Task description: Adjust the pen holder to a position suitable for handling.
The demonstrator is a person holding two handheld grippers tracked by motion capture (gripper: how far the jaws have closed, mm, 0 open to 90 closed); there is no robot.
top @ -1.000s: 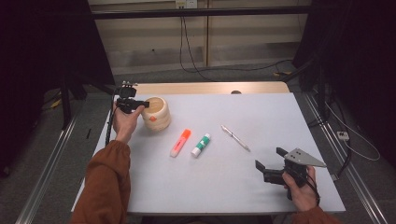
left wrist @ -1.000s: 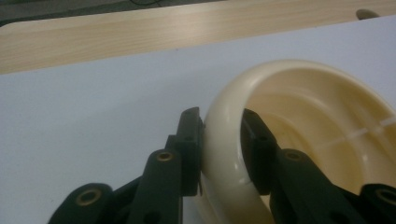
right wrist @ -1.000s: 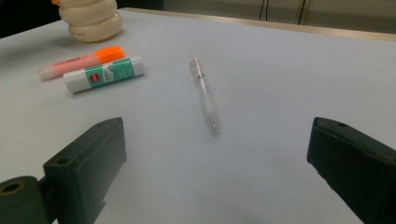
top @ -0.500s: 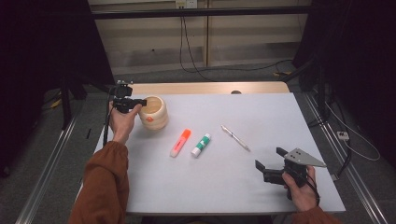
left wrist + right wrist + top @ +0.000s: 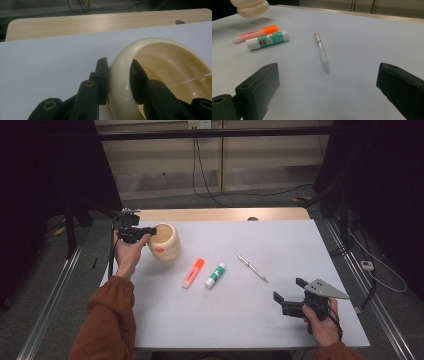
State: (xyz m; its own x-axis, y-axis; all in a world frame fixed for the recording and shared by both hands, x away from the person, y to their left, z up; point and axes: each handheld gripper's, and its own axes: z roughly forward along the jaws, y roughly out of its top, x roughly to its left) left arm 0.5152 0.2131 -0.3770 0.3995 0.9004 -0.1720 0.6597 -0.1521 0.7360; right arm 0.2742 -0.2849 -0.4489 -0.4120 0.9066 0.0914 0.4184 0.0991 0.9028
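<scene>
White tabletop (image 5: 240, 320) carries everything. At ten o'clock, the left gripper (image 5: 145, 231) clamps the cream cup's (image 5: 166, 242) rim, one jaw inside. At four o'clock, the right gripper (image 5: 289, 296) rests level, jaws wide apart. Cup's orange mark is unreadable.

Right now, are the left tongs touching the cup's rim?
Touching. In the left gripper view the left tongs pinch the cream cup at its rim, one jaw outside the wall and one inside, both pressed against it.

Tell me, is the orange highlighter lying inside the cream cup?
No, the orange highlighter lies flat on the white table, beside the glue stick and apart from the cream cup.
</scene>
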